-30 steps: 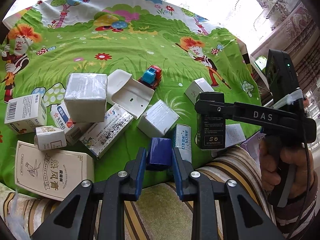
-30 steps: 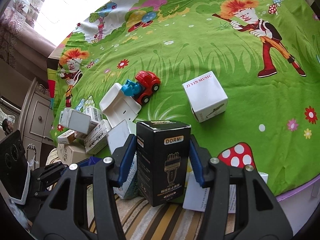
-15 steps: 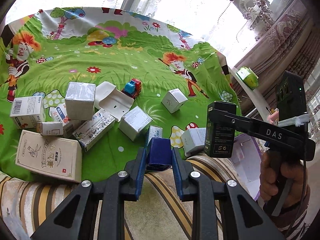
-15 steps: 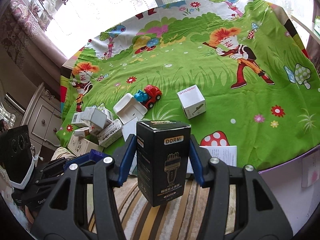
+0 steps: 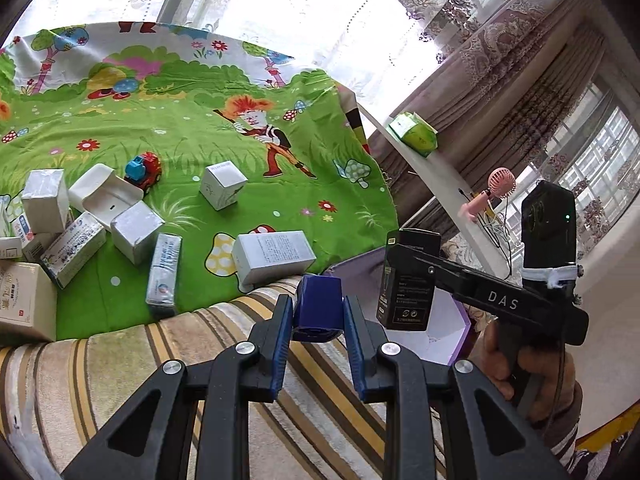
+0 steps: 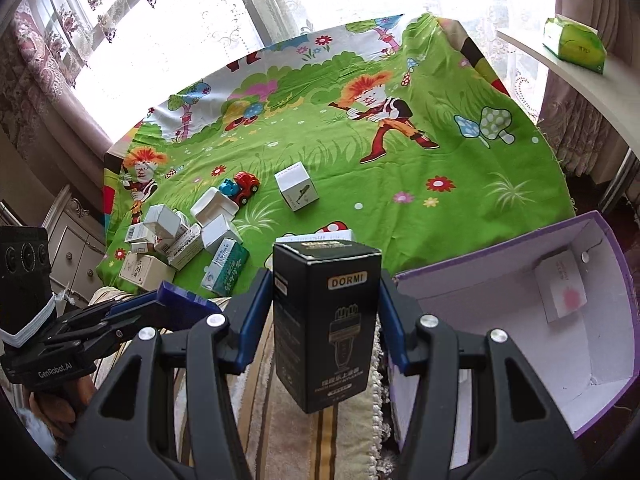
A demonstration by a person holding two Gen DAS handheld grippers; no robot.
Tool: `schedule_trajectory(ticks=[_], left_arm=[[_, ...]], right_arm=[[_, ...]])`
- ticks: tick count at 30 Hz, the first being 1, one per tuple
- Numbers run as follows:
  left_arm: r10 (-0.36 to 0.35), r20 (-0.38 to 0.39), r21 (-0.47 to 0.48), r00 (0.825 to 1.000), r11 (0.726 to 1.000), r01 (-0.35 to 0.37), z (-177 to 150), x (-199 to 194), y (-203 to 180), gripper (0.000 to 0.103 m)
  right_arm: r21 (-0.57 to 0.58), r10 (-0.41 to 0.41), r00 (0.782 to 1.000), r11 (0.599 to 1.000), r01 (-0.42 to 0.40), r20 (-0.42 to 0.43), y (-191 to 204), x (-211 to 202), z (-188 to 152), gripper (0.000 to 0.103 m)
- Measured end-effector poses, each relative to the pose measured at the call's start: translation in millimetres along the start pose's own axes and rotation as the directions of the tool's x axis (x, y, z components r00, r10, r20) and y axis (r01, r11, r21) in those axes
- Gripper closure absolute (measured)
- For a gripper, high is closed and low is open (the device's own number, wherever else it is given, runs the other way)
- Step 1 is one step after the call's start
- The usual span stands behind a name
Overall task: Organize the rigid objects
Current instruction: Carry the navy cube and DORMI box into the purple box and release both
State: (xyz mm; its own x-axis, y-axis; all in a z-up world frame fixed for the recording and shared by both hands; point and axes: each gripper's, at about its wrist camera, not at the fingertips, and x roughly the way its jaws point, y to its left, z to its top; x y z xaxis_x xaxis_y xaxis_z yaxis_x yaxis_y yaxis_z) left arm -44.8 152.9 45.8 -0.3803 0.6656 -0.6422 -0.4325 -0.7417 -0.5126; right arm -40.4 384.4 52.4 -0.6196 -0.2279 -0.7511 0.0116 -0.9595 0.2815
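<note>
My left gripper point(image 5: 318, 312) is shut on a small dark blue box point(image 5: 319, 302), held over the striped cushion off the table's near edge; it also shows in the right wrist view point(image 6: 180, 302). My right gripper point(image 6: 326, 304) is shut on a tall black DORMI box point(image 6: 326, 324), also in the left wrist view point(image 5: 408, 280). A purple box with a white inside point(image 6: 520, 320) stands open to the right of the black box. Several white boxes point(image 5: 132, 230) and a toy truck point(image 5: 144, 166) lie on the green cartoon cloth point(image 5: 180, 140).
A white cube box point(image 6: 296, 186) sits alone mid-table. A flat white box point(image 5: 272, 256) lies at the cloth's near edge. A white card point(image 6: 562, 284) lies inside the purple box. A shelf on the right carries a green tissue pack point(image 6: 574, 44). A striped cushion point(image 5: 160, 360) lies below both grippers.
Both grippers have pulled back from the table and swung right with their boxes. The purple box has come into view beside the right gripper.
</note>
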Motion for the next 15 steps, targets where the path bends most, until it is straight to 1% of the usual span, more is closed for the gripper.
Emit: schedule_trajectory(ticks=[2, 9, 15], left_arm=[[-0.024, -0.016, 0.019, 1.000, 1.000, 0.024, -2.7, 5.1, -12.1, 0.076], [-0.070, -0.079, 0.073, 0.994, 0.994, 0.076, -13.2, 20.4, -43.2, 0.076], [-0.092, -0.129, 0.131, 0.987, 0.985, 0.109, -23.6, 32.2, -68.5, 0.076]], right_arm=[[0.017, -0.021, 1.000, 1.000, 0.021, 0.005, -11.9, -6.5, -5.0, 0.047], [0.055, -0.101, 0.995, 0.993, 0.100, 0.016, -44.2, -24.3, -25.0, 0.047], [0.083, -0.153, 0.988, 0.985, 0.152, 0.008, -66.1, -35.3, -42.3, 0.047]])
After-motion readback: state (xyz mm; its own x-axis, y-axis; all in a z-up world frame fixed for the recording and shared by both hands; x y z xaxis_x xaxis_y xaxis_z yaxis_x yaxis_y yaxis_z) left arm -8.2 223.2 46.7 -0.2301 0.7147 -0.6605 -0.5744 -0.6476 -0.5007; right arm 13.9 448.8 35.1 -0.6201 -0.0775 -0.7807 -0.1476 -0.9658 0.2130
